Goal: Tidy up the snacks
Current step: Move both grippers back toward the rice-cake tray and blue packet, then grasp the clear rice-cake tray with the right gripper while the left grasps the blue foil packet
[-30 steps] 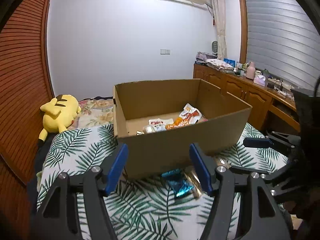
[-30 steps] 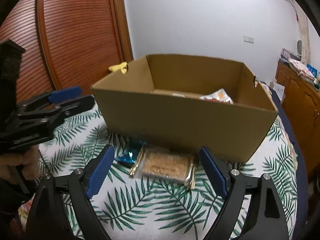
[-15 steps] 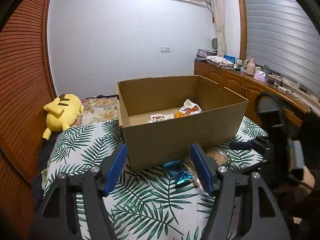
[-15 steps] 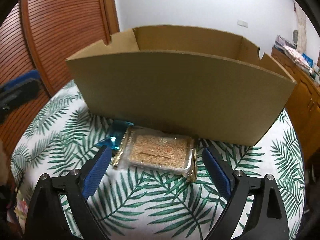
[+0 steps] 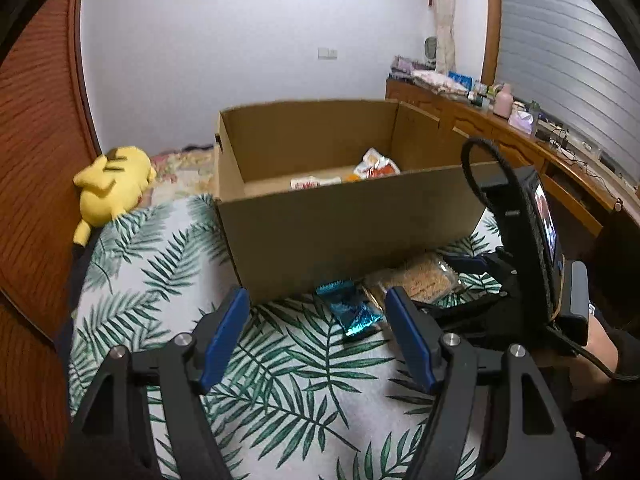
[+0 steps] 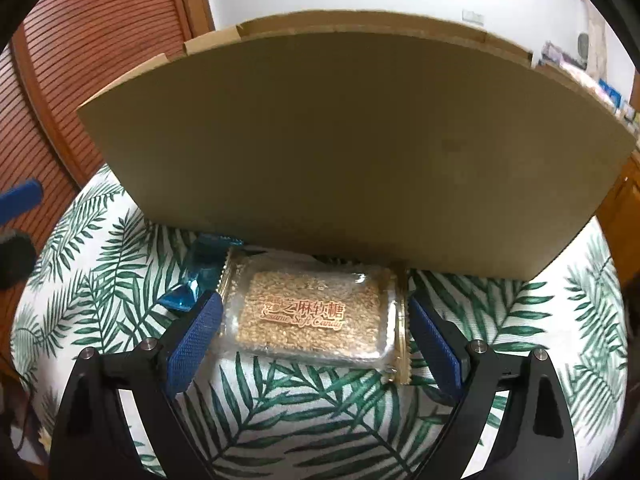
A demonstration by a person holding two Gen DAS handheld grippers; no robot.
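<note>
While spread, R tongs (image 6: 312, 334) astride sesame pkt (image 6: 316, 316), L tongs (image 5: 316, 336) spread, empty.

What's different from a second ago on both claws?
The right claw has dropped and closed in on the sesame candy pack, which now lies between its open pads, not yet gripped. The left claw has just been opening, with nothing between its pads, and hangs near the blue wrapper. The cardboard box, both packs and the leaf-print cover have not moved.
</note>
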